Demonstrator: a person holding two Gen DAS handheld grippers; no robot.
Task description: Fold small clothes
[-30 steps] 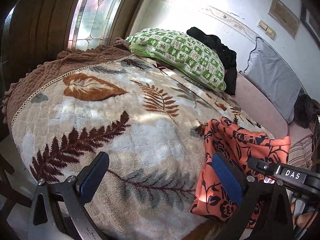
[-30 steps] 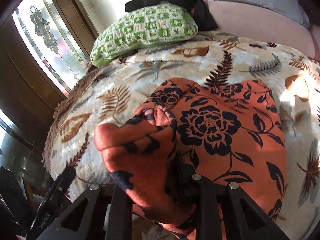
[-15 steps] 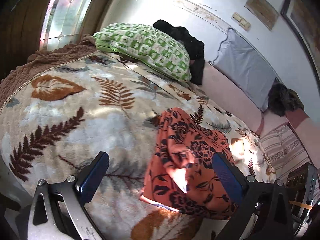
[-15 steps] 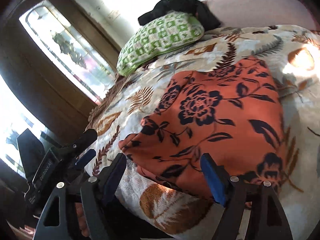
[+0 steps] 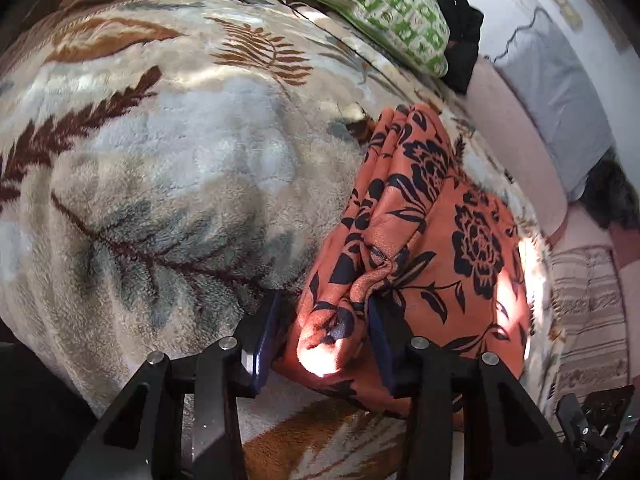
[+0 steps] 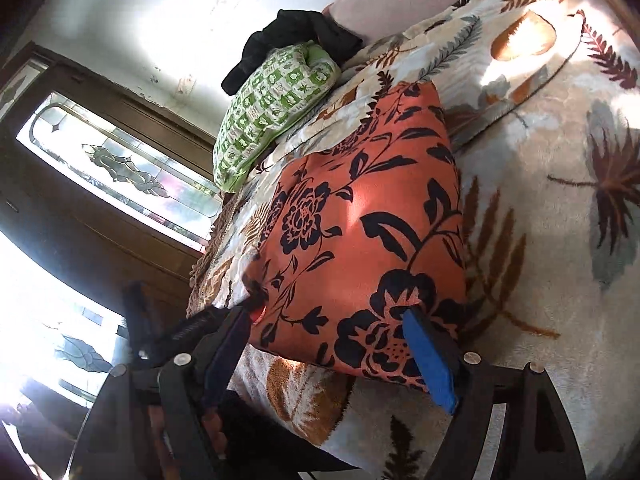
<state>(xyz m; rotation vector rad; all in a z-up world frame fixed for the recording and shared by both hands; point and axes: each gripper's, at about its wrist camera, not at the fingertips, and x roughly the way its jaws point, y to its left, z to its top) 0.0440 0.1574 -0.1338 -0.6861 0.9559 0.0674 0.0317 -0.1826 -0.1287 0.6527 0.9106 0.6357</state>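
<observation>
Between my left fingers lay a bunched corner of the orange cloth with black flowers. The jaws of my left gripper were closing on this fold; the right pad already touched the cloth, but beside the left pad I could see a dark gap, so I would not call it a firm grip yet. The cloth lay on the leaf-patterned blanket, stretching away from my fingertips toward the green checked pillow, with several ridges gathered along its left edge.

My right gripper stood with its fingers wide apart at the near edge of the same cloth. The blue pad lay over the near right corner, and the other finger was just beside the near left corner — nothing was pinched between them.

By my judgement the cloth was light, soft and limp, maybe a thin fleece. It would sag and slip out of shape if held at one point only. The best hold was on the near corners, through all layers together, one corner for each gripper — then the fold could be carried over without the layers sliding apart.
</observation>
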